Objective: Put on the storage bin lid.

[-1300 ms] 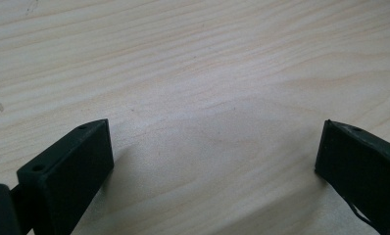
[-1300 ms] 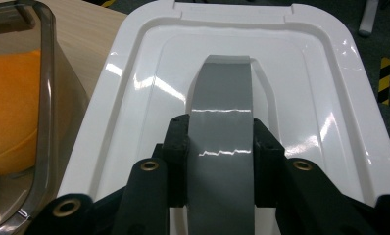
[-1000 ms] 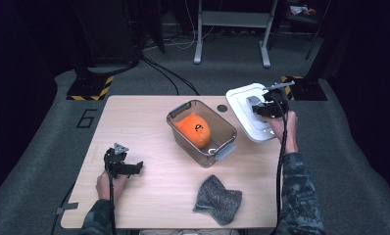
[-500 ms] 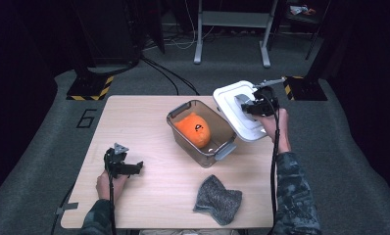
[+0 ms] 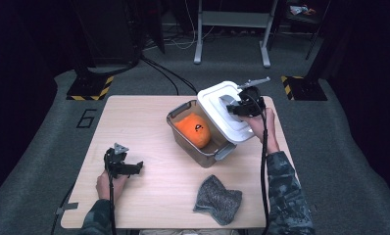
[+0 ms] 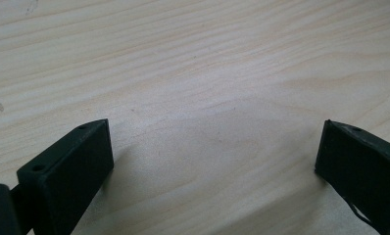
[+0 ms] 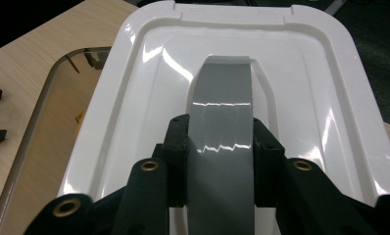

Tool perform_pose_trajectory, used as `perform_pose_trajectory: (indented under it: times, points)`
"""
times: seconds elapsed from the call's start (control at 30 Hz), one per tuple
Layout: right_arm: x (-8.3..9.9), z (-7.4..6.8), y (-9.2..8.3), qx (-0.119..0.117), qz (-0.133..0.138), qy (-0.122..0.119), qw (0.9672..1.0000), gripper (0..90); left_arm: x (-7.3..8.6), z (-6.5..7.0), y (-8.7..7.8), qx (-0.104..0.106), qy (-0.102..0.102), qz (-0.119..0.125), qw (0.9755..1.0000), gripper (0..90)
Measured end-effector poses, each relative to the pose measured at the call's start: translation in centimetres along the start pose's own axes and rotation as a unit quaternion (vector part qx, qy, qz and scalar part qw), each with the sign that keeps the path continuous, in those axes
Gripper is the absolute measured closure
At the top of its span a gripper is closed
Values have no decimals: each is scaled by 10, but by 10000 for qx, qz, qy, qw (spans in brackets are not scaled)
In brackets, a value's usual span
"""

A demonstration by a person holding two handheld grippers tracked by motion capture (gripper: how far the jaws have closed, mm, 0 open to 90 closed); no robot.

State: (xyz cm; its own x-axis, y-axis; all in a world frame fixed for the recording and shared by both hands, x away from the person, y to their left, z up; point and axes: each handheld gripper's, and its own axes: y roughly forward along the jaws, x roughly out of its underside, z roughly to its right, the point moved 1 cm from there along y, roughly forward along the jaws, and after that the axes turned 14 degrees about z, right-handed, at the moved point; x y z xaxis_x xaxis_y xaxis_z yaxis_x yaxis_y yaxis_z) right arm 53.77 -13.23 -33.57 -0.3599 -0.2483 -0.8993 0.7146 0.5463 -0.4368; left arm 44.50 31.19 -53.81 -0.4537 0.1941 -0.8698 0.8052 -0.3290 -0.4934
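Overhead, white lid [image 5: 221,113] in right hand-held gripper [image 5: 238,108]

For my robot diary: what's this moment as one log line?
right gripper: shut on lid handle | lid: above bin | left gripper: open, idle

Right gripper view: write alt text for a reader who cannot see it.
The right hand-held gripper clamps the grey handle of a white lid, its two black jaws on either side of it. Beside the lid, at left, a clear container's rim and the wooden table show.
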Motion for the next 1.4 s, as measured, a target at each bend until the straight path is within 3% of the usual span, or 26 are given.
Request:
perform_pose_trajectory:
  times: [0.87,1.4]
  points:
    - [11,-50,49,-670,-301,-151,9972,666,0,0,0,-8,-10,11,10000,3]
    - [20,-70,68,-814,-519,-265,9950,666,0,0,0,-8,-13,13,10000,3]
